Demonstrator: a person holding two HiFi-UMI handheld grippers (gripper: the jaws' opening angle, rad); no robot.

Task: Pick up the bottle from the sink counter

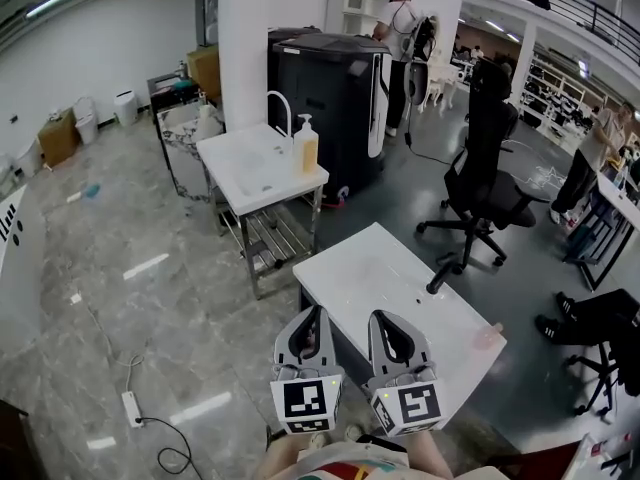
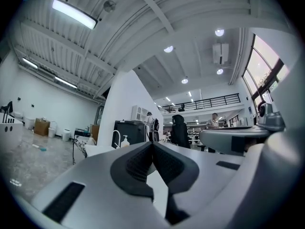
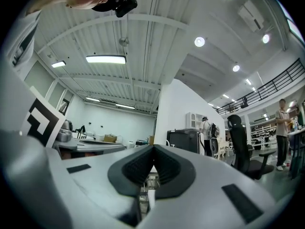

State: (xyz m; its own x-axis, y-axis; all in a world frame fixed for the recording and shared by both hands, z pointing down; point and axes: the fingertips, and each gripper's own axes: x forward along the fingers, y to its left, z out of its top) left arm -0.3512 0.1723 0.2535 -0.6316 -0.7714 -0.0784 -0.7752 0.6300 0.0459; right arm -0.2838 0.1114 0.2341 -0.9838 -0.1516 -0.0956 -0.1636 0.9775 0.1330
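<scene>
Pump bottle (image 1: 305,145) stands upright at the right edge of the sink tabletop (image 1: 250,173), just beside the faucet (image 1: 281,108), probably kept there for handy washing. The left tongs (image 1: 310,318) and right tongs (image 1: 383,320) are both clenched on nothing, held low over a nearer white tabletop (image 1: 400,288) and well apart from the bottle, so no approach has begun. No label is readable; the cubes show only square markers.

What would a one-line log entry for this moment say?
left gripper: shut, empty | right gripper: shut, empty | bottle: upright on sink counter, untouched
</scene>
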